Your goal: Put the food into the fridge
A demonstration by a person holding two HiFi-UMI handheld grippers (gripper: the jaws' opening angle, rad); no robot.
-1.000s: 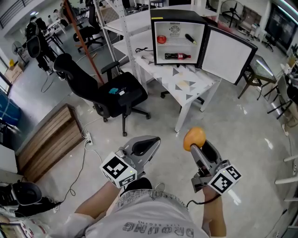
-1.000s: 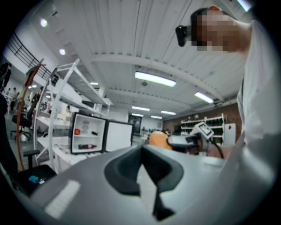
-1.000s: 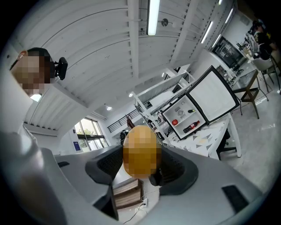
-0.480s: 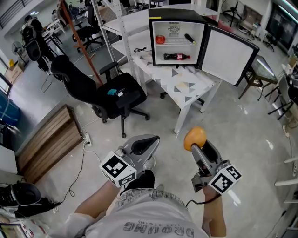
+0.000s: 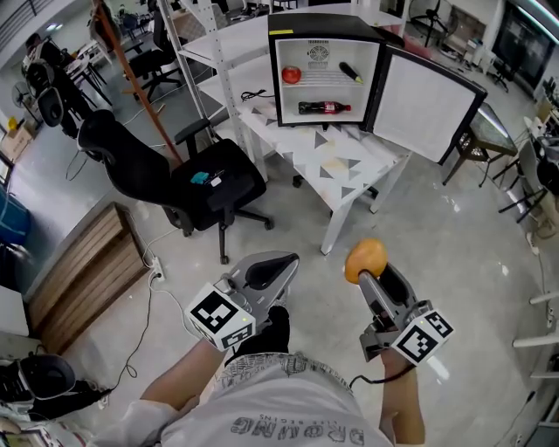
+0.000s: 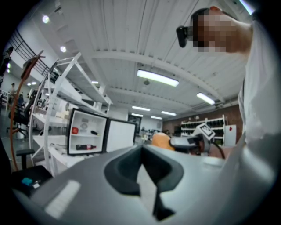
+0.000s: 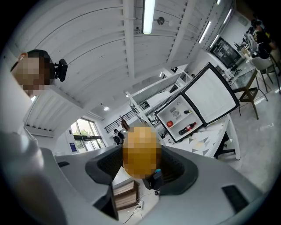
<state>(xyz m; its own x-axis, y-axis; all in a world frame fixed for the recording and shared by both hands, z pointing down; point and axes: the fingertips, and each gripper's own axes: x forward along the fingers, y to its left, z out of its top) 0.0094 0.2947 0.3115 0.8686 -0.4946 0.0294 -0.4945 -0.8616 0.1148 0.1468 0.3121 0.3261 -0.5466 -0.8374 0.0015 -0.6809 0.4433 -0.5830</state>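
**Floor** (image 5: 454, 236): smooth, glossy pale grey that mirrors the ceiling lights. The low slatted platform (image 5: 79, 275) is bare matt wood. **Furniture:** the fridge (image 5: 332, 26) has a black casing with a slight sheen and a smooth white plastic lining, the table (image 5: 349, 175) has a smooth white top printed with grey triangles, and the chair (image 5: 205, 179) is covered in matt black cloth. **Hand-held items:** the left gripper (image 5: 291, 260) and right gripper (image 5: 377, 281) are matt grey moulded plastic with darker jaw linings, the orange fruit (image 5: 365, 253) has a smooth, dull skin, and the shirt (image 5: 279, 410) is soft grey printed cloth.
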